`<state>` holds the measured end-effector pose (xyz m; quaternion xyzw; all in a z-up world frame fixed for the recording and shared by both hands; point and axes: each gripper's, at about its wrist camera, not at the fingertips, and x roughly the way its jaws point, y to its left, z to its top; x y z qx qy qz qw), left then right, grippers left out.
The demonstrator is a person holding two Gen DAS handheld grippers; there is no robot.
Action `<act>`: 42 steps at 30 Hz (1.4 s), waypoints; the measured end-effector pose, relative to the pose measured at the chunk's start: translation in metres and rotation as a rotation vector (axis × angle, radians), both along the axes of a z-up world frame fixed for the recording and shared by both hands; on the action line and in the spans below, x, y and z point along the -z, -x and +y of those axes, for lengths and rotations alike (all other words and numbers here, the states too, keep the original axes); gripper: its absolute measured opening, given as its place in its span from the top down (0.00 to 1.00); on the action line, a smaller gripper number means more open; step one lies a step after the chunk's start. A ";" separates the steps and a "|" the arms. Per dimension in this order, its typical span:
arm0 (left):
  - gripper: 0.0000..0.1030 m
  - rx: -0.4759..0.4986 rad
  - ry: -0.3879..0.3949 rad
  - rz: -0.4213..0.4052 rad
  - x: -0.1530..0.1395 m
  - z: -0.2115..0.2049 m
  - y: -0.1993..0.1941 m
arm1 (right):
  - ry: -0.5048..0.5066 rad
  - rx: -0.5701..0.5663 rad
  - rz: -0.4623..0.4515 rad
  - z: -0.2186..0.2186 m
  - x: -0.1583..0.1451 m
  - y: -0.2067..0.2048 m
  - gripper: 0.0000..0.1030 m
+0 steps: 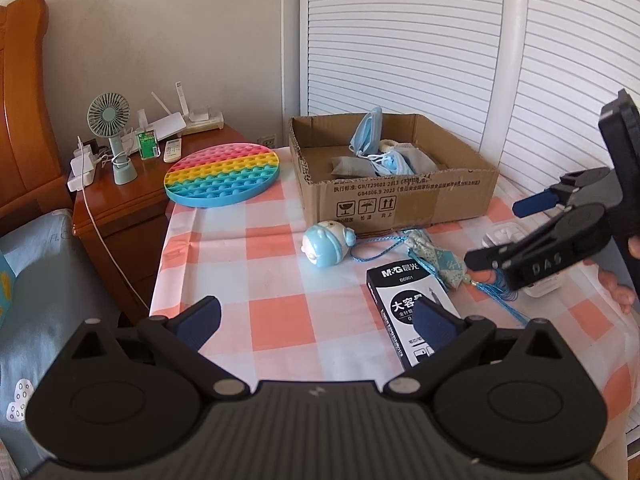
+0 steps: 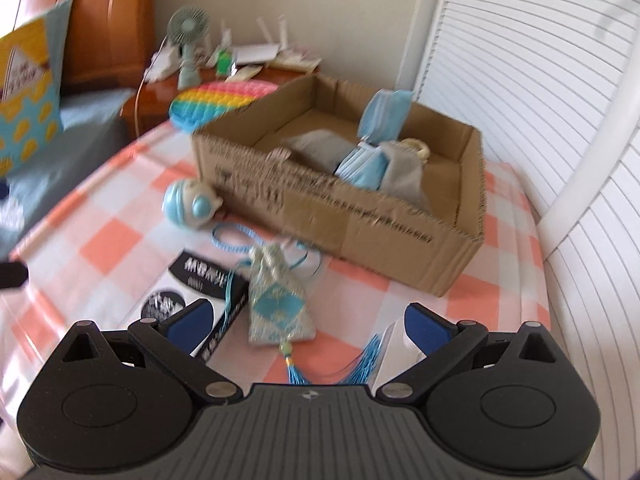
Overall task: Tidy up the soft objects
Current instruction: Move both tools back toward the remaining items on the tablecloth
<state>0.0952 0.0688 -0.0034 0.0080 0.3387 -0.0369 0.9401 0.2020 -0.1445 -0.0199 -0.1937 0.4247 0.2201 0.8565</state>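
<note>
A table under a pink-and-white checked cloth point(image 1: 276, 316) is standing against white louvered doors point(image 1: 400, 40), with a wooden nightstand point(image 1: 132, 196) at its far left corner carrying a small desk fan point(image 1: 109, 114).

An open cardboard box point(image 2: 360, 220) is sitting along the table's far edge, holding blue face masks point(image 2: 382, 114) and grey folded cloth point(image 2: 400, 176). A round rainbow pop-it mat point(image 1: 222, 173) is overhanging the far left corner.

The sachet point(image 2: 278, 300), a silvery-grey brocade pouch with a light blue diamond patch, is lying flat just in front of the box, beside a black-and-white pen box point(image 1: 412, 304). Its long axis is running from the gathered neck, pointing toward the box, to a green bead and blue tassel point(image 2: 298, 372) pointing at the near edge.

The right gripper point(image 2: 308, 322) is hovering over the sachet with its fingers spread wide, gripping nothing. The left gripper point(image 1: 316, 320) is likewise gaping, empty, near the front edge.
</note>
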 end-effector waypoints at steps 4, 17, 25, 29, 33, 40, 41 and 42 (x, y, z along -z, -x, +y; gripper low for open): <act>0.01 -0.004 -0.002 0.010 0.002 0.000 -0.002 | 0.057 -0.047 0.016 0.007 0.014 0.000 0.00; 0.01 -0.015 -0.010 0.057 0.013 -0.001 -0.019 | 0.094 -0.079 0.057 0.006 0.039 -0.019 0.00; 0.01 -0.018 -0.014 0.091 0.023 -0.003 -0.032 | 0.092 -0.085 0.068 0.006 0.049 -0.031 0.00; 0.01 -0.017 -0.015 0.104 0.026 -0.004 -0.039 | 0.091 -0.083 0.064 0.004 0.051 -0.038 0.00; 0.01 -0.016 -0.016 0.114 0.029 -0.005 -0.044 | 0.095 -0.085 0.057 0.004 0.051 -0.043 0.00; 0.01 -0.015 -0.018 0.127 0.034 -0.006 -0.052 | 0.093 -0.061 0.045 -0.003 0.052 -0.050 0.00; 0.01 -0.015 -0.017 0.129 0.035 -0.006 -0.053 | 0.090 -0.066 0.041 -0.003 0.052 -0.050 0.00; 0.01 -0.017 -0.015 0.130 0.035 -0.005 -0.055 | 0.087 -0.075 0.040 -0.003 0.053 -0.049 0.00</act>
